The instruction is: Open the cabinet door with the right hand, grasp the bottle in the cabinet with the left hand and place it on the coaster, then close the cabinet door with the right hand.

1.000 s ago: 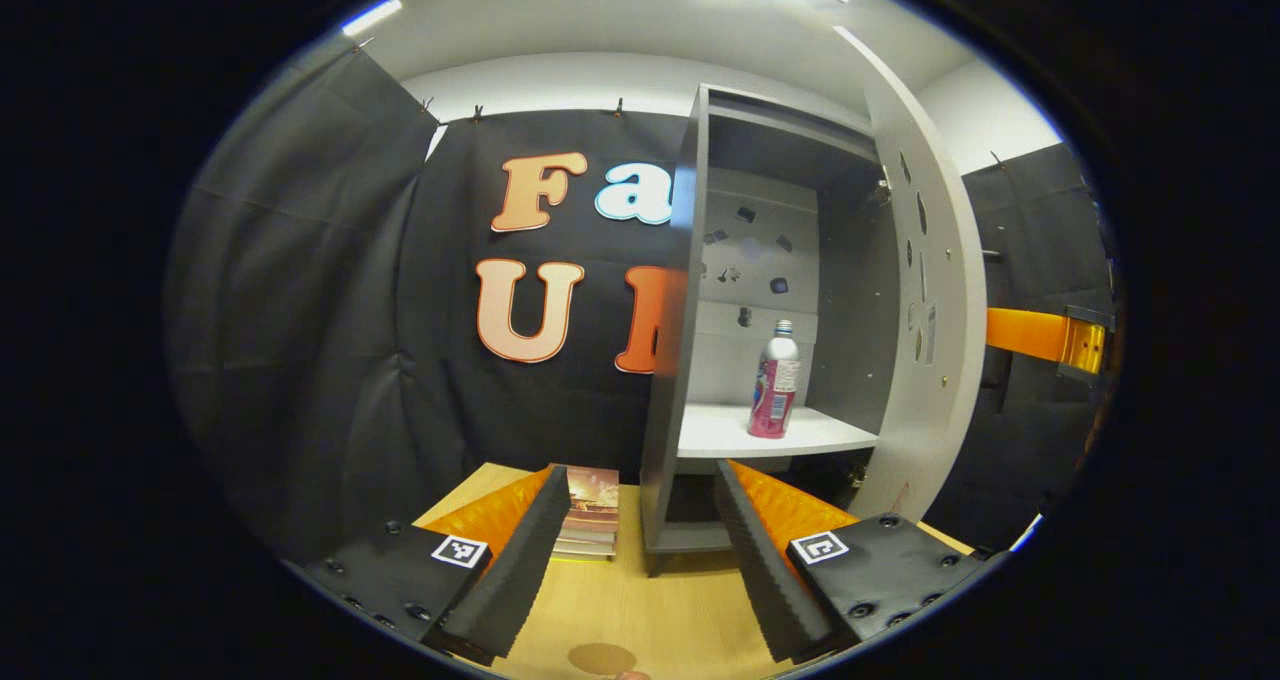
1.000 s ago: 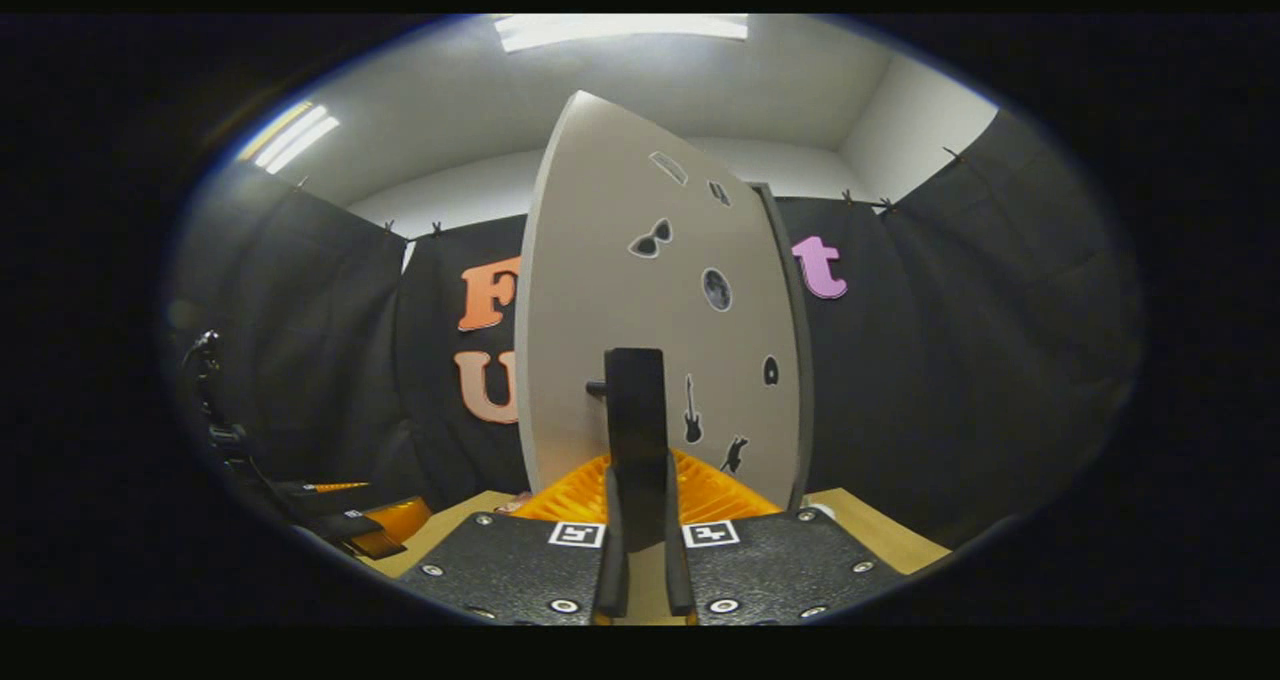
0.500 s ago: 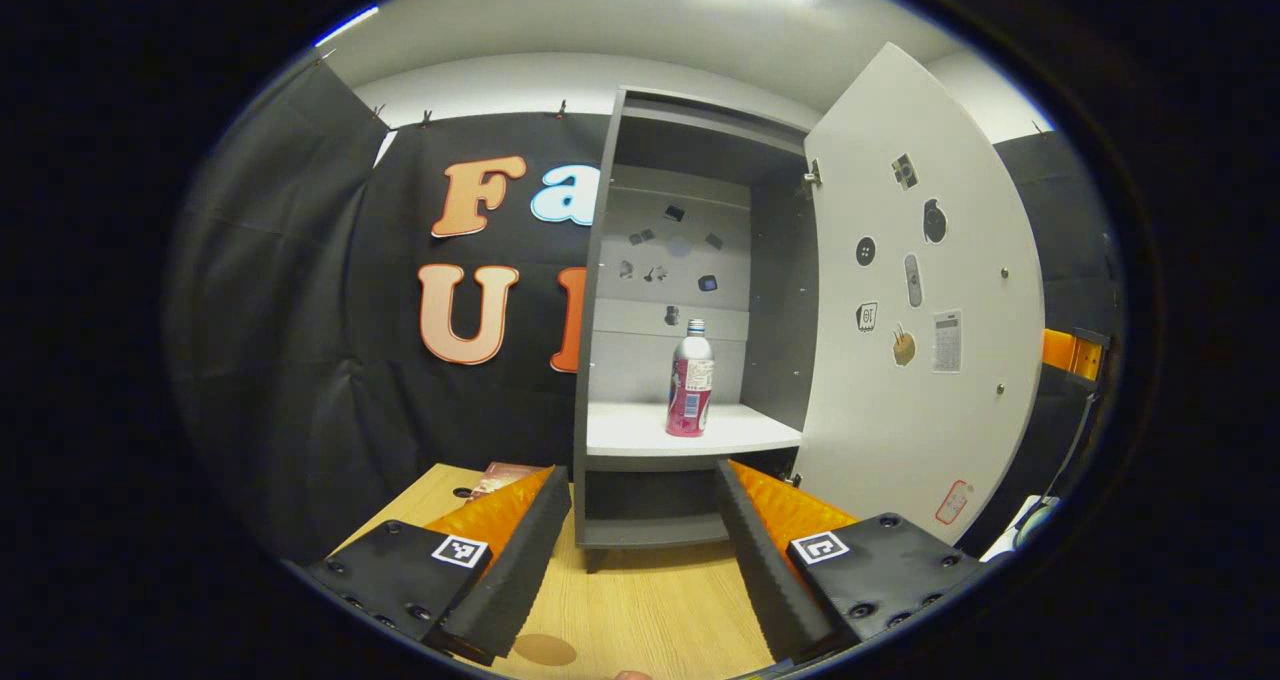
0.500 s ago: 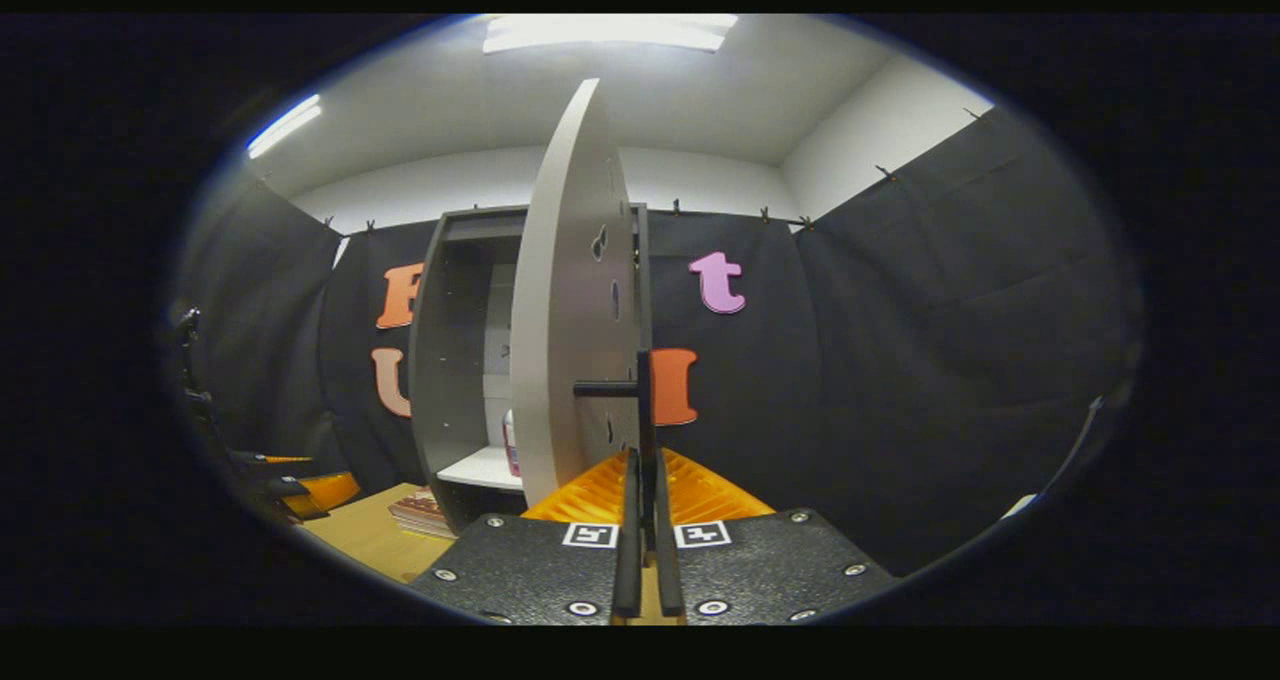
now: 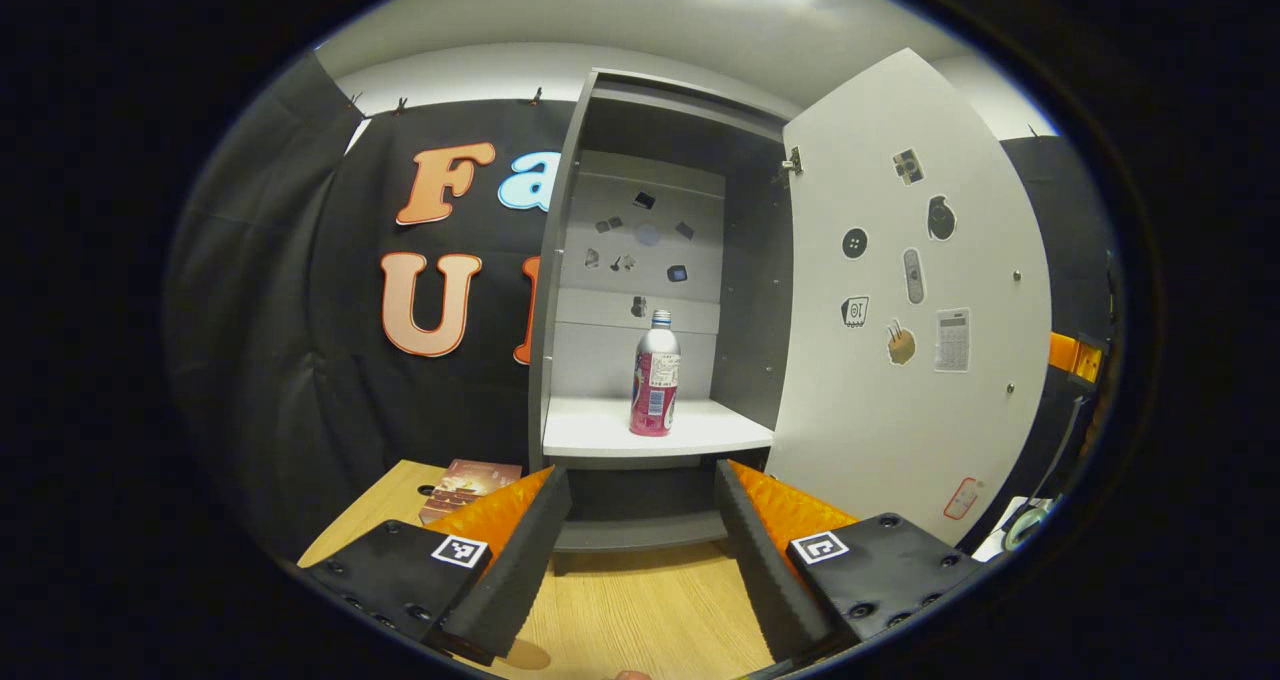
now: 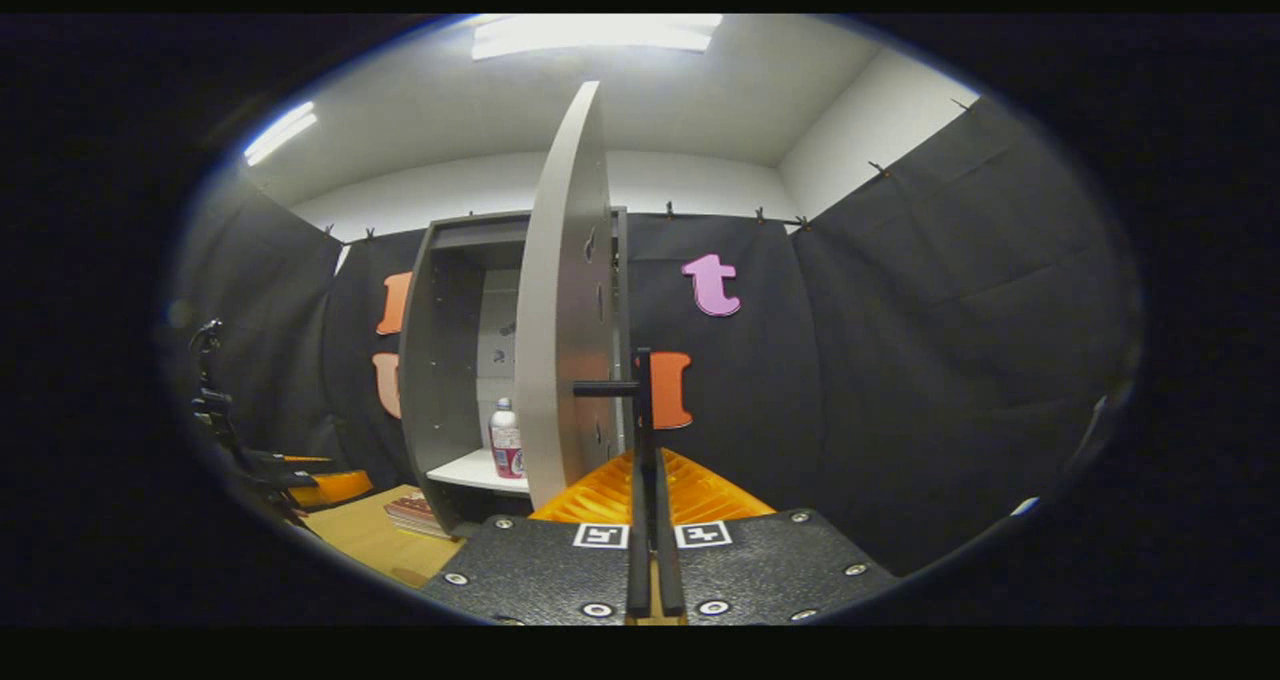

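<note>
cabinet door point(image 5: 915, 310) stands swung wide open, at 3 o'clock of the cabinet point(image 5: 640, 290) in the left gripper view. right gripper point(image 6: 650, 520) is clamped on the door's black handle point(image 6: 640, 400), both fingers pressed against it. left gripper point(image 5: 640, 560) hangs with fingers spread apart and nothing between them, low before the cabinet over the wooden table point(image 5: 650, 610). bottle point(image 5: 653, 375) stands upright on the white shelf point(image 5: 600, 430), at 12 o'clock from the left gripper. books point(image 5: 468, 482) lie at 10 o'clock on the table.
</note>
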Demonstrator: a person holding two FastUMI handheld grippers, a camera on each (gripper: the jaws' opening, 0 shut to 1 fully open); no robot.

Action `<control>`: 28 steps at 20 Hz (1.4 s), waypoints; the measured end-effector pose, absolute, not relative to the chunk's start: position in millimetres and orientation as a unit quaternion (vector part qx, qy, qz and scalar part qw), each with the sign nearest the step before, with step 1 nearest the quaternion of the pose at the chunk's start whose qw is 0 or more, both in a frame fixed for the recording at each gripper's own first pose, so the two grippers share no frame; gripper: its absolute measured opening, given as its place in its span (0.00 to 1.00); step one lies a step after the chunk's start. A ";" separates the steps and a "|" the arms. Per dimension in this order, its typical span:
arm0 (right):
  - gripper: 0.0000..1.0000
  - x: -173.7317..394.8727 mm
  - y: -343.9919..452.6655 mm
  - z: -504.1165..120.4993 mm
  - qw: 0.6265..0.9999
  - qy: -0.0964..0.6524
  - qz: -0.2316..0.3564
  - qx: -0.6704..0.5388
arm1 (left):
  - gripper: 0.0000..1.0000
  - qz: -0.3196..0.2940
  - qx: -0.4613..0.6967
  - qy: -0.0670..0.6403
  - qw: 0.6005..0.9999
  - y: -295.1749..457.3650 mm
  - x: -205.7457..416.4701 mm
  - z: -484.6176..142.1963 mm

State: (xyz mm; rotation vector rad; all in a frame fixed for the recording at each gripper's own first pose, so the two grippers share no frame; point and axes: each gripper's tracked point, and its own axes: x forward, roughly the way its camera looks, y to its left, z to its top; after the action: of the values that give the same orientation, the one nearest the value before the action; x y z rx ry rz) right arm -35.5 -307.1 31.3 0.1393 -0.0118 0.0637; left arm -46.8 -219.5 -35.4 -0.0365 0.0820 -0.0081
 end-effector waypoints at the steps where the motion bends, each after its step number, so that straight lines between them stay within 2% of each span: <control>1: 0.03 -35.7 -308.6 30.2 0.997 -0.004 0.029 0.066 | 0.96 -0.005 -0.016 0.040 0.999 -220.9 -45.8 -35.7; 6: 0.06 -65.0 -334.1 30.9 0.998 0.007 -0.007 0.060 | 0.95 -0.012 -0.020 0.036 0.999 -226.4 -42.5 -34.6; 10: 0.07 -82.5 -332.0 34.6 0.998 0.013 -0.012 0.067 | 0.94 -0.018 -0.017 0.031 0.999 -233.7 -43.7 -29.8; 11: 0.07 -89.3 -329.1 36.6 0.998 0.012 -0.010 0.064 | 0.95 -0.018 -0.016 0.029 0.999 -236.1 -44.4 -28.6; 13: 0.00 -102.1 -317.9 45.7 0.998 0.005 -0.001 0.056 | 0.94 -0.018 -0.014 0.028 0.999 -240.3 -48.6 -27.1; 14: 0.07 -108.0 -312.9 47.2 0.999 0.005 0.003 0.051 | 0.94 -0.017 -0.015 0.027 0.999 -239.8 -48.4 -27.1; 17: 0.06 -118.2 -288.4 44.3 0.999 0.011 0.025 0.038 | 0.94 -0.007 -0.014 0.026 1.000 -238.1 -51.2 -26.9; 19: 0.10 -119.0 -269.9 38.1 0.999 0.016 0.038 0.024 | 0.95 0.001 -0.003 0.026 1.000 -236.2 -54.1 -26.8; 20: 0.02 -115.9 -260.7 32.0 0.999 0.021 0.044 0.020 | 0.94 0.006 0.002 0.027 1.000 -234.3 -54.8 -26.8; 21: 0.17 -112.1 -248.2 24.3 0.998 0.028 0.053 0.021 | 0.95 0.007 0.003 0.027 1.000 -234.1 -58.1 -26.7; 23: 0.12 -106.3 -220.4 14.5 0.996 0.041 0.070 0.027 | 0.95 0.008 0.003 0.026 1.000 -230.2 -58.2 -25.0; 24: 0.19 -100.4 -207.9 10.4 0.996 0.045 0.075 0.028 | 0.95 0.007 0.003 0.022 1.000 -227.1 -56.1 -22.4; 25: 0.22 -94.5 -195.2 6.4 0.996 0.046 0.079 0.025 | 0.95 0.004 0.002 0.018 1.000 -225.7 -51.1 -22.4; 26: 0.17 -89.2 -185.3 2.6 0.996 0.046 0.080 0.020 | 0.95 -0.001 0.001 0.016 1.000 -223.5 -44.5 -22.0; 28: 0.28 -76.0 -164.8 -4.3 0.996 0.048 0.078 0.003 | 0.95 -0.012 0.004 0.012 1.000 -215.7 -29.5 -22.5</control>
State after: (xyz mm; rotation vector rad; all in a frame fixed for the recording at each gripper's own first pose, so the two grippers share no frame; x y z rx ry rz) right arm -76.0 -164.8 -4.3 0.0054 0.0959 0.1556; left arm -29.5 -215.7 -22.5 0.0071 0.0239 -0.0238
